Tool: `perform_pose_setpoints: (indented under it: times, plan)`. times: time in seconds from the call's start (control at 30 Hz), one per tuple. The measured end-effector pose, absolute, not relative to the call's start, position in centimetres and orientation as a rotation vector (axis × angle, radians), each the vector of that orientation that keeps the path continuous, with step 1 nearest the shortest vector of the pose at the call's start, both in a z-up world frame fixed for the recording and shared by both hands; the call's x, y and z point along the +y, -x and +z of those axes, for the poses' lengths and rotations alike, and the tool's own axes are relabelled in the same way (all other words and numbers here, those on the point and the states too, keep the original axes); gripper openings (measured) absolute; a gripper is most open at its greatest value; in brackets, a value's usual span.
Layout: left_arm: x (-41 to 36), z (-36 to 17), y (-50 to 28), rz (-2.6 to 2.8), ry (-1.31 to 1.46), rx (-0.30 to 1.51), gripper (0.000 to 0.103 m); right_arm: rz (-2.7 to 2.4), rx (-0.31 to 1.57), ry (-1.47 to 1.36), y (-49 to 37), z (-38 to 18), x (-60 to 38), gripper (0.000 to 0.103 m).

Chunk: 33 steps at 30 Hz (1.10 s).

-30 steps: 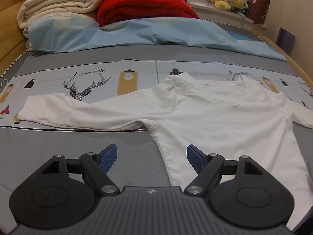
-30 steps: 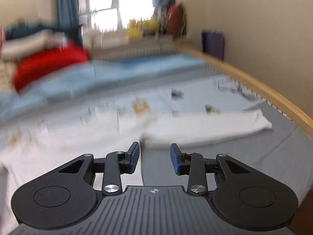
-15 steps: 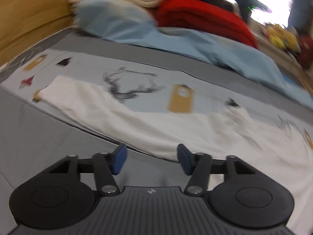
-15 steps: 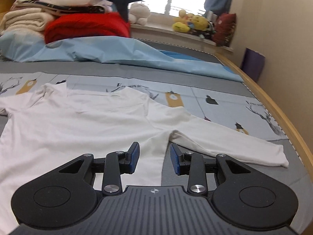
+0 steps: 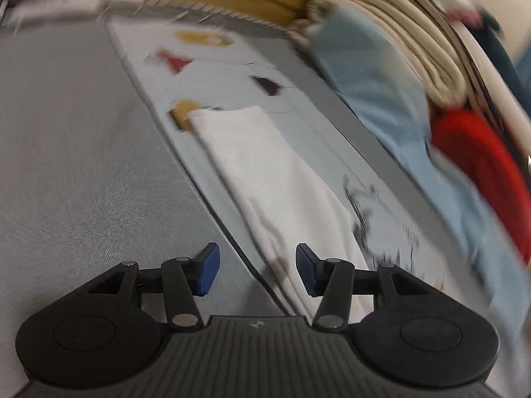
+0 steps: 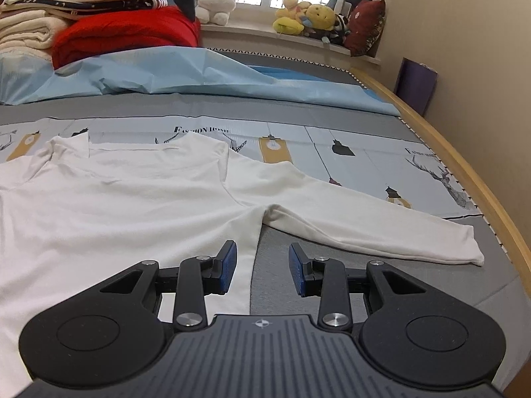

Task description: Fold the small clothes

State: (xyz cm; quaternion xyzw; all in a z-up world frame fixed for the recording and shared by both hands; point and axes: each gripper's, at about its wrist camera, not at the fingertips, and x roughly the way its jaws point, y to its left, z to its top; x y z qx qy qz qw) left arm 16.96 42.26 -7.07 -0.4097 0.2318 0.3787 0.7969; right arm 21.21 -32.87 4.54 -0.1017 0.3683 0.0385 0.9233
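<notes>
- Left gripper (image 5: 257,273): black linkage arms w/ silver pivot screws, blue ribbed pads (image 5: 208,273) at tips.
- Behind claw: two round black discs, grey ridged housing w/ small logo between.
- Right gripper (image 6: 262,270): same build, blue pads (image 6: 228,267), crosshair mark on housing.

Shirt (image 6: 126,199): flat on the bed cover (image 6: 365,165), collar away from the grippers
Sleeve (image 6: 365,225): stretched right toward the bed rail (image 6: 464,179)
Sheet (image 6: 166,73): behind the shirt, across the bed
Folded blankets (image 6: 126,33): on the sheet, far left
Soft toys (image 6: 305,16): on the windowsill behind
</notes>
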Motion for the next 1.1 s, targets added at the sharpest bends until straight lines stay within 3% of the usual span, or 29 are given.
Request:
perform_pose_setpoints:
  times: [0.17, 0.23, 0.3, 0.47, 0.63, 0.7, 0.8, 0.87, 0.9, 0.93, 1.1]
  plan:
    - [46.9, -8.2, -16.3, 0.747, 1.060, 0.376, 0.055, 0.078, 0.768, 0.249, -21.3, 4.3, -32.4, 0.036]
    - [47.7, -8.1, -17.0, 0.743, 1.038, 0.396, 0.049, 0.074, 0.779, 0.267, -21.5, 4.1, -32.1, 0.036]
    - [47.7, -8.0, -17.7, 0.770, 0.967, 0.458, 0.003, 0.072, 0.781, 0.274, -21.6, 4.0, -31.8, 0.036]
    - [47.1, -7.0, -15.4, 0.985, 0.890, 0.431, 0.002, 0.076, 0.780, 0.280, -21.8, 3.8, -30.9, 0.036]
    - [46.2, -7.6, -11.3, 1.079, 1.106, 0.380, 0.007, 0.101, 0.768, 0.314, -21.7, 3.5, -29.9, 0.036]
    - [46.6, -7.3, -10.2, 1.120, 1.106, 0.336, 0.024, 0.104, 0.767, 0.323, -21.6, 3.5, -29.8, 0.036]
    - [48.8, -7.7, -9.0, 1.122, 1.124, 0.280, 0.032, 0.110, 0.762, 0.339, -21.3, 3.5, -29.7, 0.036]
    - [50.3, -8.4, -8.5, 1.081, 1.159, 0.262, 0.028, 0.110, 0.763, 0.349, -21.2, 3.5, -29.7, 0.036]
    - [50.7, -8.3, -8.5, 1.068, 1.136, 0.289, 0.008, 0.106, 0.765, 0.351, -21.2, 3.5, -29.9, 0.036]
    - [51.1, -8.0, -8.6, 1.070, 1.096, 0.337, 0.000, 0.102, 0.766, 0.351, -21.2, 3.5, -30.0, 0.036]
    - [51.5, -6.9, -7.1, 1.216, 1.061, 0.341, 0.000, 0.083, 0.769, 0.324, -21.2, 3.7, -30.3, 0.036]
